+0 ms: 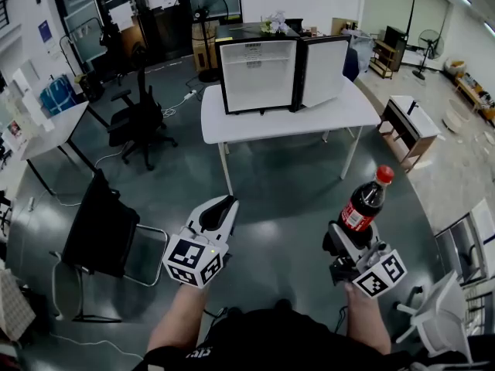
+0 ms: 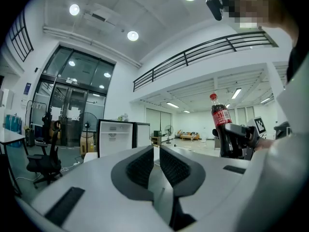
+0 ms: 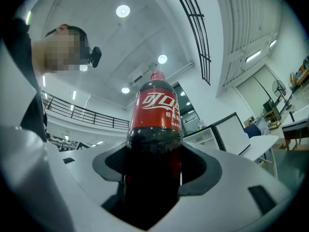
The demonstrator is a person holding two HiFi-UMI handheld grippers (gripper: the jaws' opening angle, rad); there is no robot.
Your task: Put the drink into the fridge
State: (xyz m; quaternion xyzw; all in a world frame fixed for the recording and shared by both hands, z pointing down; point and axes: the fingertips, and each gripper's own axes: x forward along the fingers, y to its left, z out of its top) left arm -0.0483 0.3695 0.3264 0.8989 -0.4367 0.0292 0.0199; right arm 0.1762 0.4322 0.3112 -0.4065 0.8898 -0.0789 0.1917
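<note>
A cola bottle (image 1: 363, 203) with a red cap and red label stands upright in my right gripper (image 1: 352, 242), whose jaws are shut on its lower body. In the right gripper view the bottle (image 3: 155, 115) fills the gap of that gripper (image 3: 153, 170). My left gripper (image 1: 220, 205) hangs at the lower left, shut and holding nothing (image 2: 154, 151). The left gripper view shows the bottle (image 2: 221, 117) off to the right. The small black-framed fridge (image 1: 259, 76) with a white front stands far ahead on a white table (image 1: 232, 126). A white panel angles off the fridge's right side. I cannot tell whether the fridge is open.
A black office chair (image 1: 139, 122) stands left of the table, and a dark folding chair (image 1: 104, 230) is close on my left. A light desk (image 1: 54, 130) is at far left, a low desk (image 1: 410, 122) at right, a white chair (image 1: 448, 315) at lower right. Grey floor lies between me and the table.
</note>
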